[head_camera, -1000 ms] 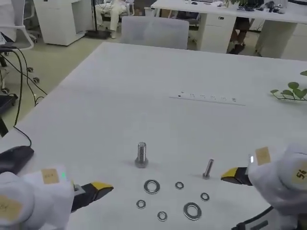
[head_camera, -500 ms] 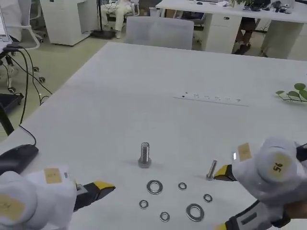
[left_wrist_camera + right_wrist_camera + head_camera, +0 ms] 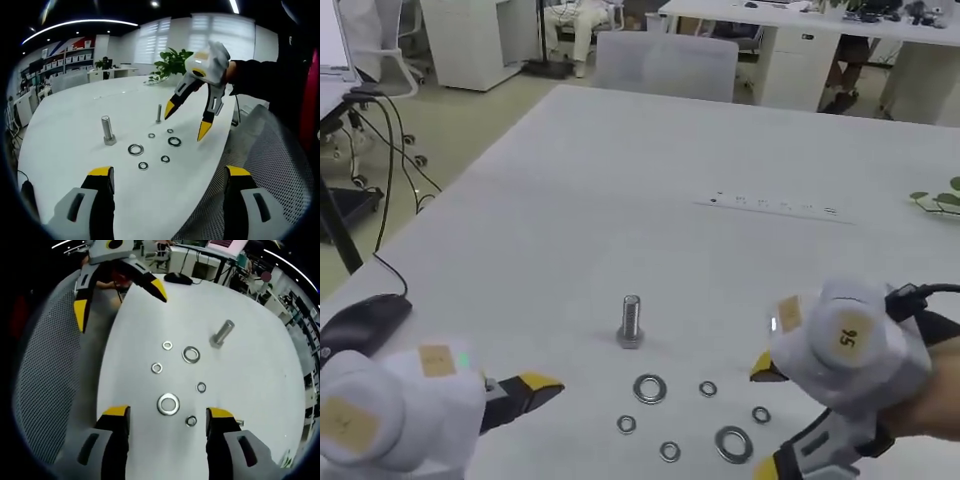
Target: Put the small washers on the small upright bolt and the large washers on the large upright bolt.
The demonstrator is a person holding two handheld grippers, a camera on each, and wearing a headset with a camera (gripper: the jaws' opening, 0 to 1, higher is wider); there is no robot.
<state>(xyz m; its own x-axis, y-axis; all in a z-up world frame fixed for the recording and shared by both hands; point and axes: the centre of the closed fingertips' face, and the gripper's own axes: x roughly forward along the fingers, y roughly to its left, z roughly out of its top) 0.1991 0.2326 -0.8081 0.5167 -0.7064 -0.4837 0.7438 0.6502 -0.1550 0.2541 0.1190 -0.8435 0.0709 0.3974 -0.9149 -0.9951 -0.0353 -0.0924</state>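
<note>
Looks like a plain open-plan office: a big white table with a power strip on it, a mouse at the edge, more white desks and cabinets behind, rolling chairs, a leafy plant and strip lights overhead.

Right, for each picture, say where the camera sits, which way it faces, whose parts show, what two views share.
Head view: on the person's head, looking forward and down over the table; left tongs and right tongs low, both open.
Left gripper view: on the left tongs, own jaws below, facing across the washers toward the right tongs and a sleeve.
Right gripper view: on the right tongs, looking down at the large washer seen between its jaws, left tongs beyond.
Shared: both gripper views show the large bolt and six washers.
</note>
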